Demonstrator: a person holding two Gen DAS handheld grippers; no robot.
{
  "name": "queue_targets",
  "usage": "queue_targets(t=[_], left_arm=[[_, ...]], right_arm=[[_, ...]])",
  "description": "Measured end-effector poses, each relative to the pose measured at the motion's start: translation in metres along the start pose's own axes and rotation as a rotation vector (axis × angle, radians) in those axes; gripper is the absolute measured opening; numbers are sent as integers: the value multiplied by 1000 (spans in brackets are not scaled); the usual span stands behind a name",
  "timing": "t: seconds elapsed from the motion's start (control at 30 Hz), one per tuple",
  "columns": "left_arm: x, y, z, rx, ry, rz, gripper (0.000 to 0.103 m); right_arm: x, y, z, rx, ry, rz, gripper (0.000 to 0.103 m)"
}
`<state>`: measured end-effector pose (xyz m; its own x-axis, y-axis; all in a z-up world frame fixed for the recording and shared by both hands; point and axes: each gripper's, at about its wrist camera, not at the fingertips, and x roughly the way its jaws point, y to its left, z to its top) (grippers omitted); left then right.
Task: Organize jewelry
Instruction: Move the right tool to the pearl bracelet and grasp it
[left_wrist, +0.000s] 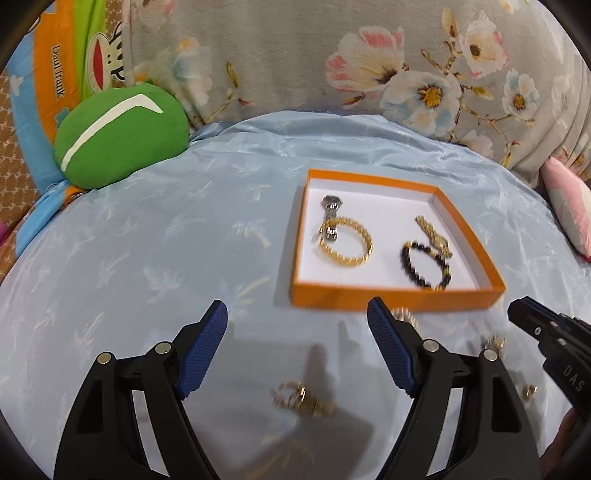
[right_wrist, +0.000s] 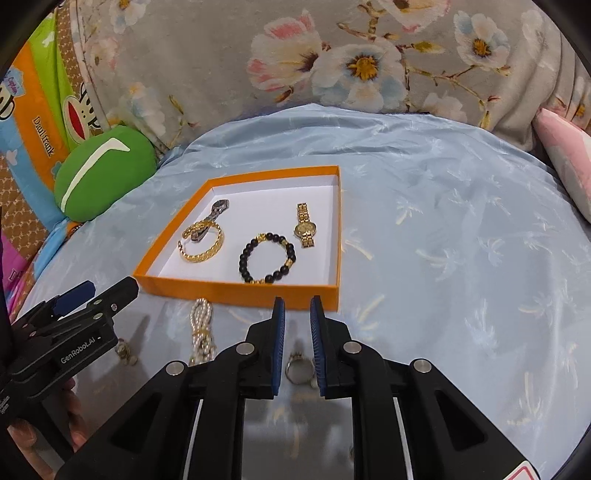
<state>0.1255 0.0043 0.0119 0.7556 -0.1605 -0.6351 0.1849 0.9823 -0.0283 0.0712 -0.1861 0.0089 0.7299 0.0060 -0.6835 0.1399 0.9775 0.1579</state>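
Left claw (left_wrist: 297, 317) spread, right claw (right_wrist: 297, 306) nearly closed, empty, before orange tray (right_wrist: 236, 291).

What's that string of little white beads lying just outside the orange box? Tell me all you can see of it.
The pearl strand looks like small off-white pearly beads, doubled up into a narrow bunch with a gold-coloured bit at its near end. It lies loose on the blue cloth, just in front of the orange box. Nothing grips it.
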Motion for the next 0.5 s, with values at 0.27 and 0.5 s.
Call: queue_targets(t=[0.27, 0.5], left_arm=[[-22, -2, -30, -23, 33, -34, 76], [-26, 2, -41, -59, 68, -34, 77]], right_arm=[[-12, 2, -41, 26, 65, 24, 15], [-22, 0, -56, 56, 79, 30, 20]])
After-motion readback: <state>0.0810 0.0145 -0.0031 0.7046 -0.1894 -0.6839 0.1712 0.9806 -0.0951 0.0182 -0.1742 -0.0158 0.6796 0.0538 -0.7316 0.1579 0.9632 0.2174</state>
